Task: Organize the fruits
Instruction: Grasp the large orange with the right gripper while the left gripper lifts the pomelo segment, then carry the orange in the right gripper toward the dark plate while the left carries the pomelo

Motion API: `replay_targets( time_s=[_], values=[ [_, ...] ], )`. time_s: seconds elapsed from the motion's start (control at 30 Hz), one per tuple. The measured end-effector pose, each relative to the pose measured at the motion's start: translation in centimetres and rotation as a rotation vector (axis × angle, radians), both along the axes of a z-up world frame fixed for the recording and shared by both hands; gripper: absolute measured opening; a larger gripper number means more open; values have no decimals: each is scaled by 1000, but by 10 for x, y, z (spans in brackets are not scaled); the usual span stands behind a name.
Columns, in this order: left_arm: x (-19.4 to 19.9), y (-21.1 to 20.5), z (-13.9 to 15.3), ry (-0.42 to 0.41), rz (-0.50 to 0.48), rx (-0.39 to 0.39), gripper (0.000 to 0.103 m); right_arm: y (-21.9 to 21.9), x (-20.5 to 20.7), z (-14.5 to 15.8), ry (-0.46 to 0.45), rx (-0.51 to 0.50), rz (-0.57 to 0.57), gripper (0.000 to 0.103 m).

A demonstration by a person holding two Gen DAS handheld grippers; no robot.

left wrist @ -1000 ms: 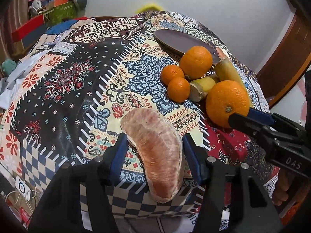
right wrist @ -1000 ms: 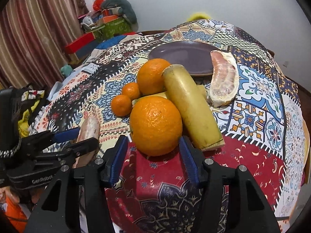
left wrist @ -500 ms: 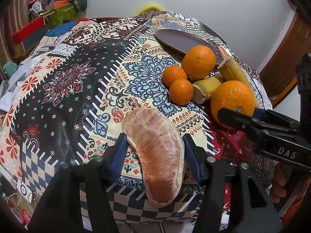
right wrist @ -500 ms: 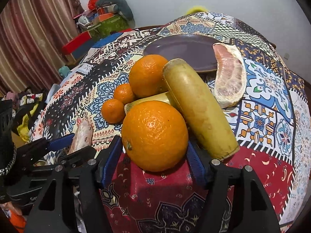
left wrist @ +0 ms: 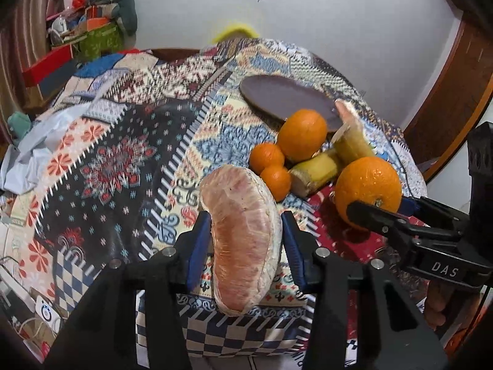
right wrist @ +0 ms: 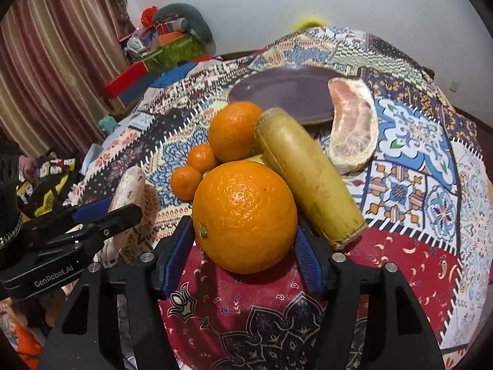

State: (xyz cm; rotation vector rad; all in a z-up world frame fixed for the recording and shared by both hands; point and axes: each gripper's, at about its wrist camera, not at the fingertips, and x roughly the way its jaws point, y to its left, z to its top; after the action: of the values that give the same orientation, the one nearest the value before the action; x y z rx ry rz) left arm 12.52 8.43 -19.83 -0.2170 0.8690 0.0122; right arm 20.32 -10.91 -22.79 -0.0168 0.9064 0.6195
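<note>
My left gripper (left wrist: 246, 240) has its jaws closing, with both blue pads pressed on a pink pomelo segment (left wrist: 240, 203) raised a little off the patterned tablecloth. The right gripper (right wrist: 243, 246) is also closing, and its pads touch both sides of a large orange (right wrist: 243, 215) that rests on the red patch of cloth. Behind that orange lie a thick yellow cane piece (right wrist: 308, 172), a second large orange (right wrist: 234, 129) and two small mandarins (right wrist: 201, 157). Another pomelo segment (right wrist: 354, 129) leans on the edge of the dark purple plate (right wrist: 277, 92).
A shorter cane piece (left wrist: 314, 169) lies between the mandarins and the held orange. Boxes and bags (right wrist: 166, 46) are piled beyond the table's far left corner, beside a striped curtain (right wrist: 46, 61). A wooden door frame (left wrist: 446, 86) stands on the right. The table's near edge runs just under both grippers.
The left jaws narrowed onto the pomelo segment and it rose off the cloth. The right gripper pushed forward until the large orange sat between its pads.
</note>
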Motion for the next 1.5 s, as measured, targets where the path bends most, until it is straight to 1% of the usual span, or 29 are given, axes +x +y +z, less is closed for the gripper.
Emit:
replay_targets(
  time_s=[0.23, 0.43, 0.77, 1.13, 1.3, 1.5],
  values=[
    [3, -6, 28, -59, -13, 2, 45, -13, -4, 28, -85, 32, -26, 60],
    [10, -17, 54, -123, -31, 35, 45, -25, 2, 51, -159, 51, -64, 60],
    [28, -27, 84, -203, -51, 65, 45, -39, 14, 73, -247, 67, -113, 60],
    [56, -32, 96, -239, -55, 86, 45, -44, 33, 88, -310, 90, -136, 60],
    [74, -33, 97, -240, -56, 84, 45, -42, 48, 88, -311, 100, -133, 60],
    [99, -35, 92, -226, -61, 73, 45, -36, 69, 80, -298, 89, -126, 60]
  ],
)
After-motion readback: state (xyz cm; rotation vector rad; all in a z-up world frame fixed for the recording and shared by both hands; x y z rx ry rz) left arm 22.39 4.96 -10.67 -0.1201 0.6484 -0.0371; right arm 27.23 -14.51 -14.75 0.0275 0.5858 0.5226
